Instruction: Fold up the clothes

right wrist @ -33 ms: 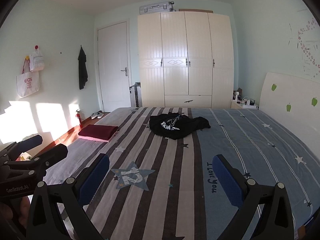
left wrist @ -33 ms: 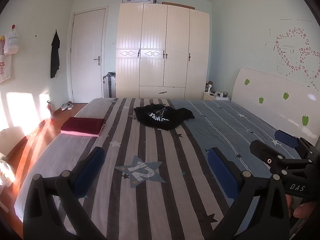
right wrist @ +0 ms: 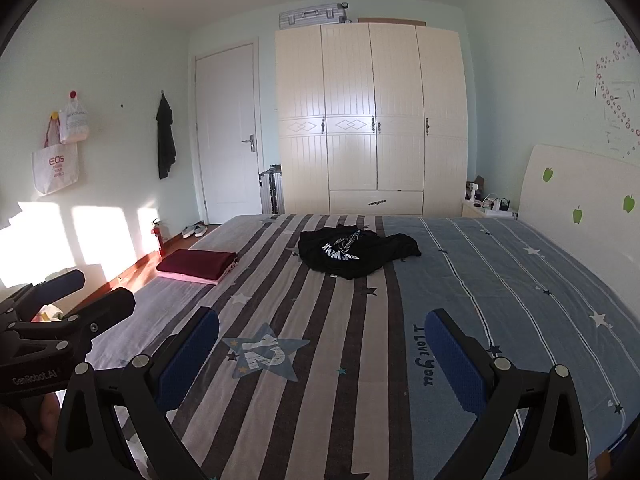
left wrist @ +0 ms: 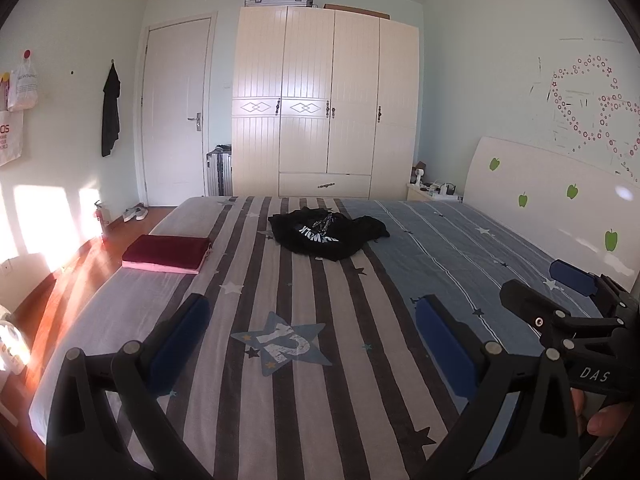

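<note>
From the left wrist, the left gripper (left wrist: 312,332) stood spread wide and empty above the striped grey-and-blue bed sheet (left wrist: 360,360). The crumpled black printed T-shirt (left wrist: 326,234) lay well ahead, mid-bed; folding looked unstarted, so a reach forward came next.

From the right wrist, the right gripper (right wrist: 324,354) gaped empty too. A folded maroon cloth (right wrist: 198,265) sat near the bed's left edge, a cream wooden wardrobe (right wrist: 372,120) beyond.

Matt cloth shirt (left wrist: 326,233) (crumpled)
</note>
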